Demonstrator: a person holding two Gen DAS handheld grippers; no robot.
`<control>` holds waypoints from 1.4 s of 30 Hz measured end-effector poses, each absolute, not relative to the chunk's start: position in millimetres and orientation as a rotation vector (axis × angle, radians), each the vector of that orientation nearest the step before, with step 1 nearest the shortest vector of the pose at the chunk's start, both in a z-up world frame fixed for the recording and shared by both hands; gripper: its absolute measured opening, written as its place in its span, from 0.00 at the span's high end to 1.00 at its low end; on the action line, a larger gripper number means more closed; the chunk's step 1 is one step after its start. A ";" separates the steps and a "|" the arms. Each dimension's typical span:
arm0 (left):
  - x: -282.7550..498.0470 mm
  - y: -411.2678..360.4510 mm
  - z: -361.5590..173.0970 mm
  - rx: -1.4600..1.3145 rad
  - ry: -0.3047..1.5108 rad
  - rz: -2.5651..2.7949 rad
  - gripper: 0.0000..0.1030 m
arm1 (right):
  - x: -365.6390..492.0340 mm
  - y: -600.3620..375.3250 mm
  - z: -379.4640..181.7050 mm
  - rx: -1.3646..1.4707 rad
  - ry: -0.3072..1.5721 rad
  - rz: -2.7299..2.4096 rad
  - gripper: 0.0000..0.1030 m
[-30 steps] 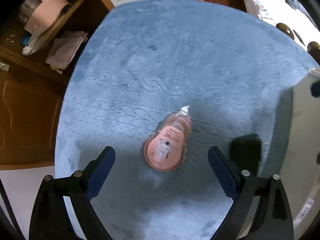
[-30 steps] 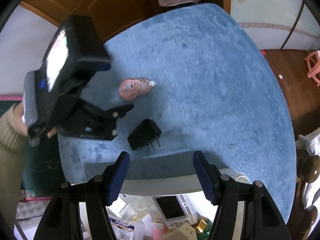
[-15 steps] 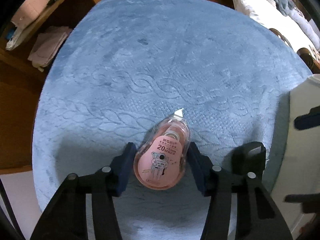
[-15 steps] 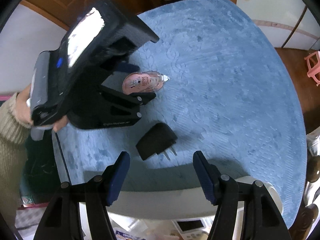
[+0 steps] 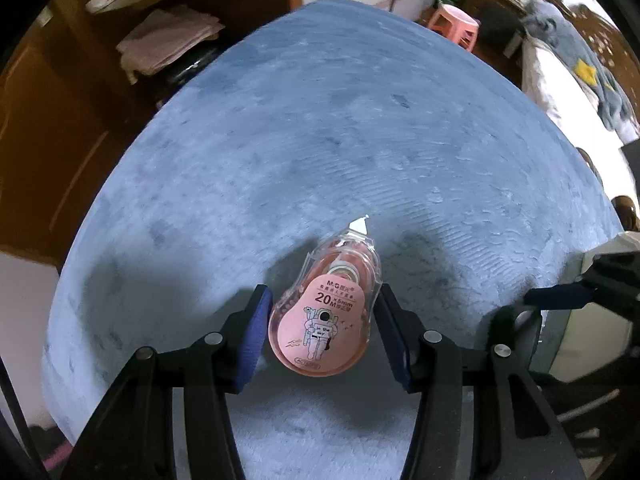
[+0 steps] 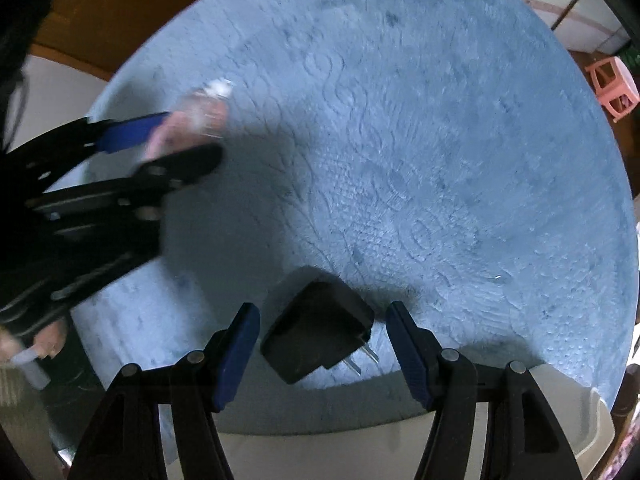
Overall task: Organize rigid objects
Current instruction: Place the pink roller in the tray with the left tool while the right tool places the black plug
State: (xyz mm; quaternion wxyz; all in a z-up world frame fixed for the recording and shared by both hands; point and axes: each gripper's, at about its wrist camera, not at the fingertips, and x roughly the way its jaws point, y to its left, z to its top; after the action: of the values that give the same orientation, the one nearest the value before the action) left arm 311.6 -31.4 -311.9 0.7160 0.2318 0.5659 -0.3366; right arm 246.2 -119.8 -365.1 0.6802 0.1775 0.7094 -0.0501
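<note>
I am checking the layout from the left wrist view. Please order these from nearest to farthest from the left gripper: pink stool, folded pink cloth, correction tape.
1. correction tape: between the fingers of the left gripper.
2. folded pink cloth: far left, on the wooden shelf.
3. pink stool: beyond the blue mat's far edge, upper right.

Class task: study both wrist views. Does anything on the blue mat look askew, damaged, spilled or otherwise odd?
Nothing stands out. The pink correction tape sits intact between the left tool's fingers, and the black plug adapter lies undamaged on the blue mat. No spills.
</note>
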 end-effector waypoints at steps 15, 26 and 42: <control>298.7 -5.9 -294.0 0.411 1.256 -0.691 0.46 | 239.5 -81.4 -372.4 0.213 1.605 -0.179 0.49; 260.1 14.7 -223.2 0.274 1.201 -0.618 0.46 | 207.8 -84.2 -319.0 0.215 1.432 -0.101 0.51; 99.7 -21.6 -128.4 0.076 1.134 -0.438 0.46 | 90.0 -135.2 -164.2 0.064 1.120 0.220 0.51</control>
State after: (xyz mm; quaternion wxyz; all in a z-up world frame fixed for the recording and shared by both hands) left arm 99.7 -21.6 -128.4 0.8202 0.0357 0.5326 -0.2056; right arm 90.0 -135.2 -164.2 0.8410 0.0303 0.5301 0.1039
